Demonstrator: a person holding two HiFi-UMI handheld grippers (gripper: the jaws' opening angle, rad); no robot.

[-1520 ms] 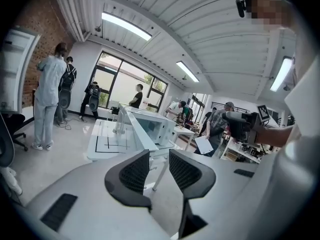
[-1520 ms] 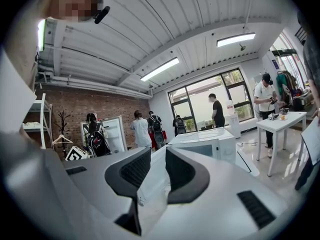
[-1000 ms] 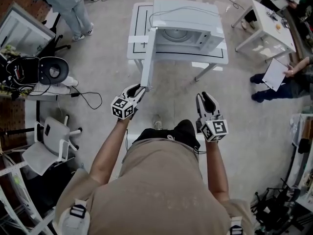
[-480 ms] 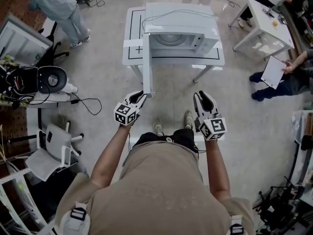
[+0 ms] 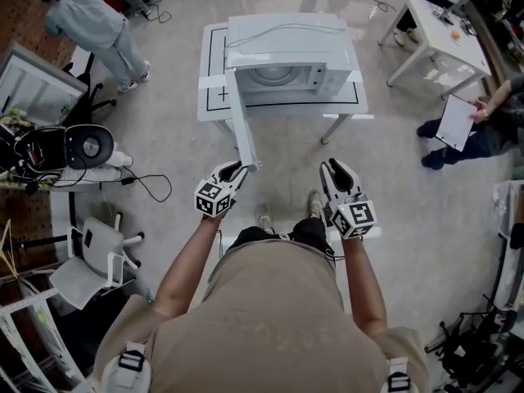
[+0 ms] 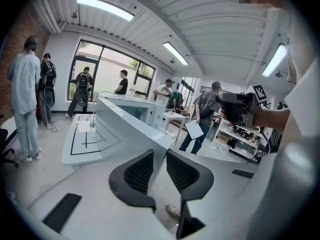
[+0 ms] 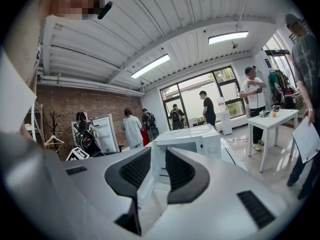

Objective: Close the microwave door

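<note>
A white microwave (image 5: 286, 51) stands on a white table (image 5: 214, 97). Its door (image 5: 243, 125) hangs wide open and sticks out toward me. My left gripper (image 5: 233, 170) sits just left of the door's free end, apart from it as far as I can tell. Its jaws stand partly apart with nothing between them. In the left gripper view the door (image 6: 132, 129) runs away beyond the left gripper (image 6: 160, 156). My right gripper (image 5: 334, 173) hovers to the door's right, open and empty. The right gripper (image 7: 158, 154) faces the microwave (image 7: 192, 136) and the door (image 7: 152, 169).
A person in light clothes (image 5: 90, 19) stands at upper left. Another person holding paper (image 5: 483, 121) sits at the right, by a white table (image 5: 434, 31). A chair (image 5: 98, 252), a cluttered stand (image 5: 78, 146) and a floor cable (image 5: 151, 182) lie to my left.
The left jaws have narrowed. Both grippers have shifted a little with my step, lower in the picture, and the left one stays by the door's free end.
</note>
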